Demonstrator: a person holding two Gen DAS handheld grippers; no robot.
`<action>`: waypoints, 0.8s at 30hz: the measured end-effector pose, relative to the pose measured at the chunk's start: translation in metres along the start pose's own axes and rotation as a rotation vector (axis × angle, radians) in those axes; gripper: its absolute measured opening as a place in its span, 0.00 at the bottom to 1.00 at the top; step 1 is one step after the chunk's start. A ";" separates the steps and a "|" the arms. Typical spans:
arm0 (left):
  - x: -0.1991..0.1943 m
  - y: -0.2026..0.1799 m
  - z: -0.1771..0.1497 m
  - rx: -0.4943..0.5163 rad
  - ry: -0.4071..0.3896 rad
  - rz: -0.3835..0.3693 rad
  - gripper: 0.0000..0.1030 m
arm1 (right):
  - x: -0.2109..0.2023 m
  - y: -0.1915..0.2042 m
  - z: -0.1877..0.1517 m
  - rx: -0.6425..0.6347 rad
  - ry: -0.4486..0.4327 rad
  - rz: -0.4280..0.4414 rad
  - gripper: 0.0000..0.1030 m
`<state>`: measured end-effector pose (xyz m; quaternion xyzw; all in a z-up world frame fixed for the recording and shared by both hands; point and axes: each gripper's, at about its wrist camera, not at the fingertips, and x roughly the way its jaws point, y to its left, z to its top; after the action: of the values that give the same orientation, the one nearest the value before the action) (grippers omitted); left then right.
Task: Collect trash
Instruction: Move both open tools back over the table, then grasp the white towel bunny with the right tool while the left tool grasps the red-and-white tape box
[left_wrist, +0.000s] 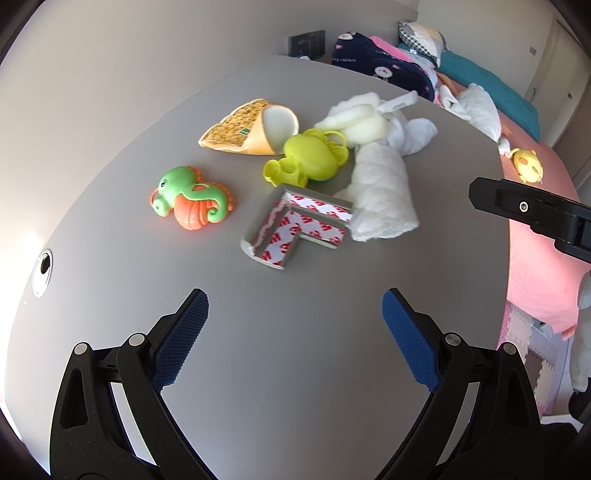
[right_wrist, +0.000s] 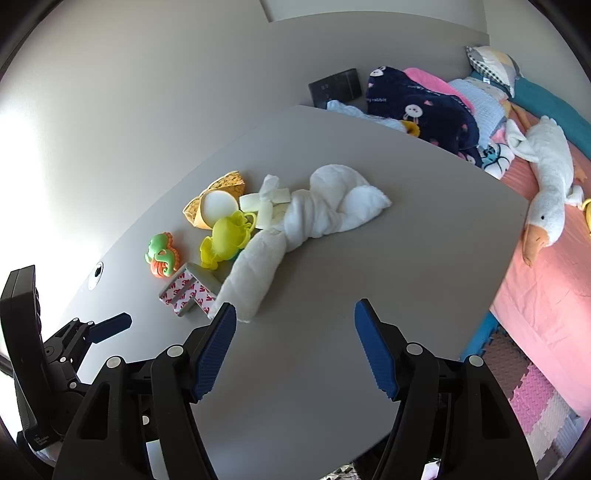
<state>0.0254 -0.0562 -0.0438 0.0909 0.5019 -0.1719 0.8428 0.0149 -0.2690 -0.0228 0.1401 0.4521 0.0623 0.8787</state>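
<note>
Both grippers, left gripper and right gripper, hover empty with fingers apart over the grey table; the nearest trash, an L-shaped grey corner guard with red-printed adhesive backing, probably needs a straddling pinch.

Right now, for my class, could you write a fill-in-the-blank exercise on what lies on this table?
1. The seahorse toy is green and ____.
2. The L-shaped corner guard carries tape printed in white and ____.
3. The left gripper has its jaws ____, with nothing between them.
4. The white towel lies on the grey ____.

Missing words: orange; red; open; table
</note>
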 end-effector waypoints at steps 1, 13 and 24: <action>0.002 0.003 0.000 -0.007 0.005 -0.004 0.89 | 0.005 0.003 0.002 0.006 0.001 0.009 0.66; 0.020 0.029 0.006 -0.040 0.044 0.006 0.89 | 0.050 0.012 0.018 0.113 0.020 0.013 0.66; 0.038 0.027 0.015 0.003 0.061 -0.001 0.80 | 0.086 0.018 0.030 0.107 0.066 -0.014 0.62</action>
<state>0.0648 -0.0433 -0.0707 0.0970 0.5272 -0.1702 0.8269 0.0899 -0.2372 -0.0677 0.1819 0.4847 0.0367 0.8548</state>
